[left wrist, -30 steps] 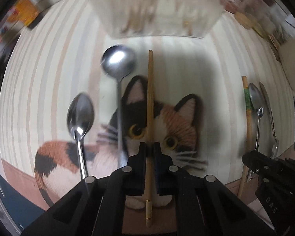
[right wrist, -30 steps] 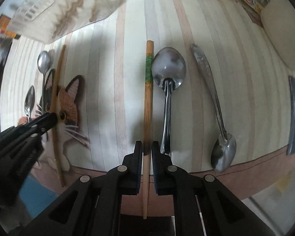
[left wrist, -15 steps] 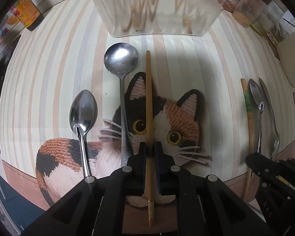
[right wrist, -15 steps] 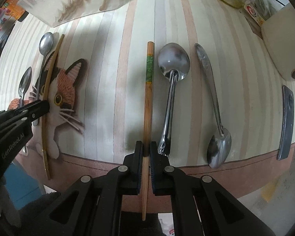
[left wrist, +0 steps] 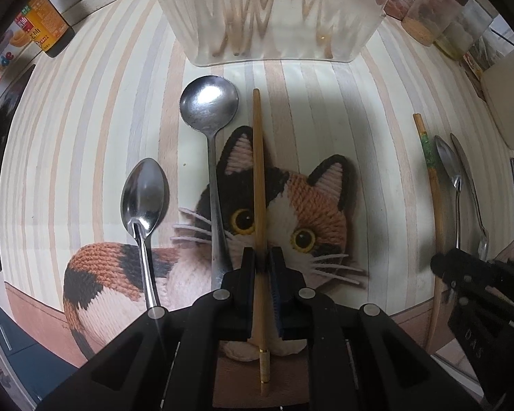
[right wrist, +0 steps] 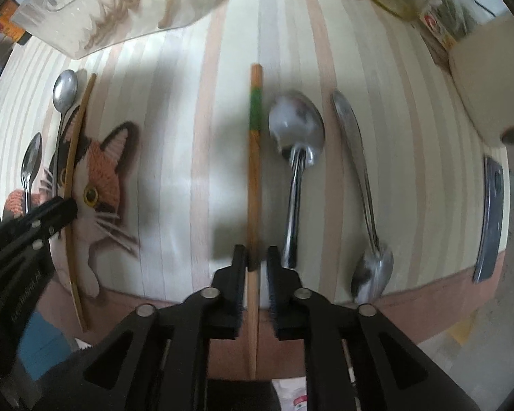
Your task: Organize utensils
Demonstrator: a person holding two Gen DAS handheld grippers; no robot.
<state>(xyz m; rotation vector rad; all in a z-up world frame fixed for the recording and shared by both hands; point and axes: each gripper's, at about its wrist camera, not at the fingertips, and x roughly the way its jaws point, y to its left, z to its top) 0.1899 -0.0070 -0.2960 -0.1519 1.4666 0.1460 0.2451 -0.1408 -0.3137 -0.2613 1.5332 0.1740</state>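
A plain wooden chopstick (left wrist: 258, 171) lies across the cat picture on the striped placemat (left wrist: 85, 137). My left gripper (left wrist: 262, 257) points straight down and is shut on its lower part. To its left lie a round-bowled spoon (left wrist: 209, 102) and an oval spoon (left wrist: 144, 188). Further right lies a green-banded chopstick (right wrist: 254, 137) between the jaws of my right gripper (right wrist: 257, 257). Those jaws are opening, and a gap shows at the right pad. A large spoon (right wrist: 296, 126) and a reversed spoon (right wrist: 359, 171) lie to its right.
A clear ribbed container (left wrist: 267, 34) holding several chopsticks stands at the mat's far edge. An orange-labelled bottle (left wrist: 44, 30) is far left and jars (left wrist: 428, 17) are far right. A white box (right wrist: 490, 78) and a dark flat object (right wrist: 491, 219) sit at the right.
The right jaws have spread apart from the green-banded chopstick, which they pinched before. The left gripper stays clamped on the plain chopstick in nearly the same spot.
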